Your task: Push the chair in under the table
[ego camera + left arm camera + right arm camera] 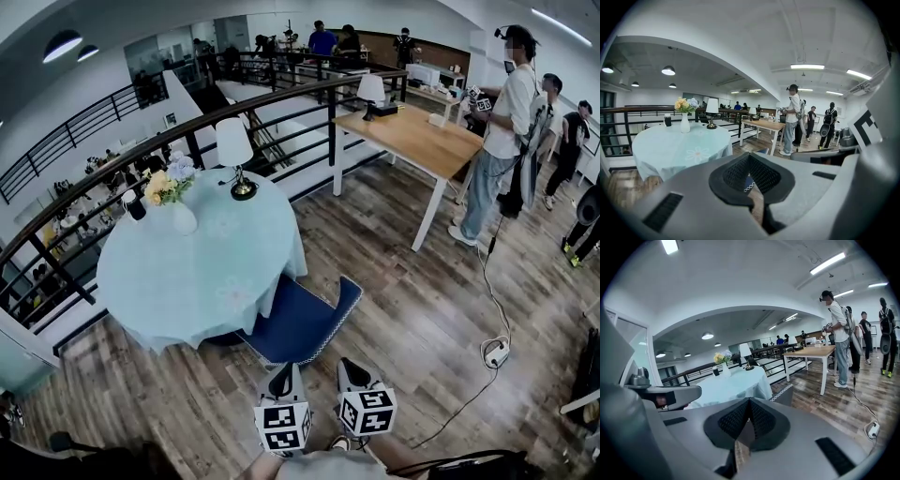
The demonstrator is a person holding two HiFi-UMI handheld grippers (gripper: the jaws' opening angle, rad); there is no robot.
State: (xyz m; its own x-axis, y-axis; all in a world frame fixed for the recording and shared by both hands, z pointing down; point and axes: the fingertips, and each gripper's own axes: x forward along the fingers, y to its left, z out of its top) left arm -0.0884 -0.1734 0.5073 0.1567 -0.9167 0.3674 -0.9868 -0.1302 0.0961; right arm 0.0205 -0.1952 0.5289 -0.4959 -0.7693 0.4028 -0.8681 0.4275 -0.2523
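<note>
A blue padded chair with white zigzag trim stands at the near side of a round table draped in a pale blue cloth, its far part under the cloth's edge. My left gripper and right gripper sit side by side just behind the chair's near edge; contact with it cannot be told. Both are shut with nothing between the jaws. In the left gripper view the left gripper points past the table. In the right gripper view the right gripper faces the chair's trimmed edge.
On the round table stand a vase of flowers, a lamp and a dark cup. A black railing runs behind it. A wooden table and standing people are to the right. A power strip with cable lies on the floor.
</note>
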